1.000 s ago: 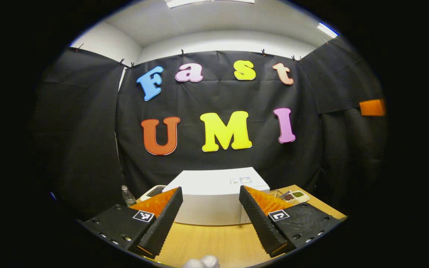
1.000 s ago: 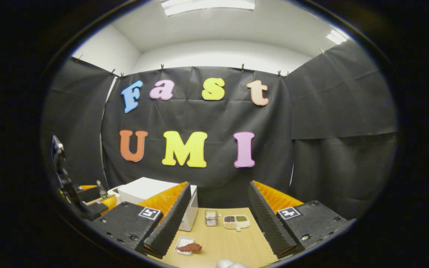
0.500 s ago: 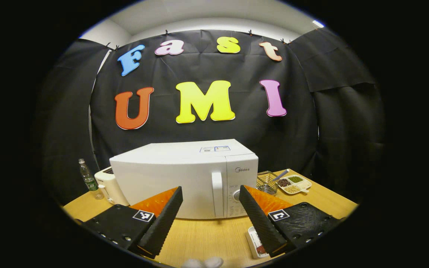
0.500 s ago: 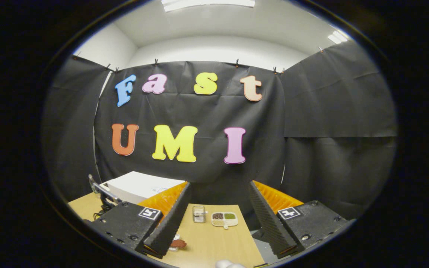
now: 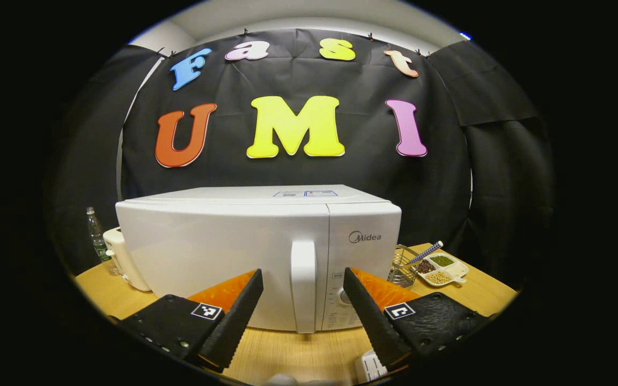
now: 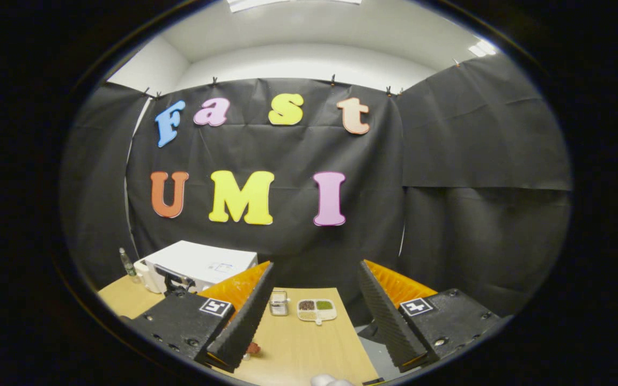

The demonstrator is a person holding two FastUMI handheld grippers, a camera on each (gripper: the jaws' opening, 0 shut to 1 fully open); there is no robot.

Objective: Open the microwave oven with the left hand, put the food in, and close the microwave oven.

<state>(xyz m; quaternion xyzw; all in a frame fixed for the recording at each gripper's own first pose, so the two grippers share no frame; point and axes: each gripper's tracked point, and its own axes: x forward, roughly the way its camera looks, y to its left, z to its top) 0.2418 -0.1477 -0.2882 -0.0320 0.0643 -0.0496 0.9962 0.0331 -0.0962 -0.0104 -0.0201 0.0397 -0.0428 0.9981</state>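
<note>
Left gripper point(image 5: 301, 313) is being held wide open, door handle point(image 5: 303, 284) centred just ahead between its fingers. Handle should be pinched squarely, microwave point(image 5: 255, 246) door swung outward. Right gripper point(image 6: 314, 321) is being kept open, empty.

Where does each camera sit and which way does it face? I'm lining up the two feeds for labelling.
Left gripper view: rides on the left gripper, facing the microwave oven front, its door handle between the open fingers.
Right gripper view: rides on the right gripper, higher and off to the side, looking over the table edge; own open fingers at the bottom.
Shared: the microwave oven, divided dish, wire basket, bottle.
</note>
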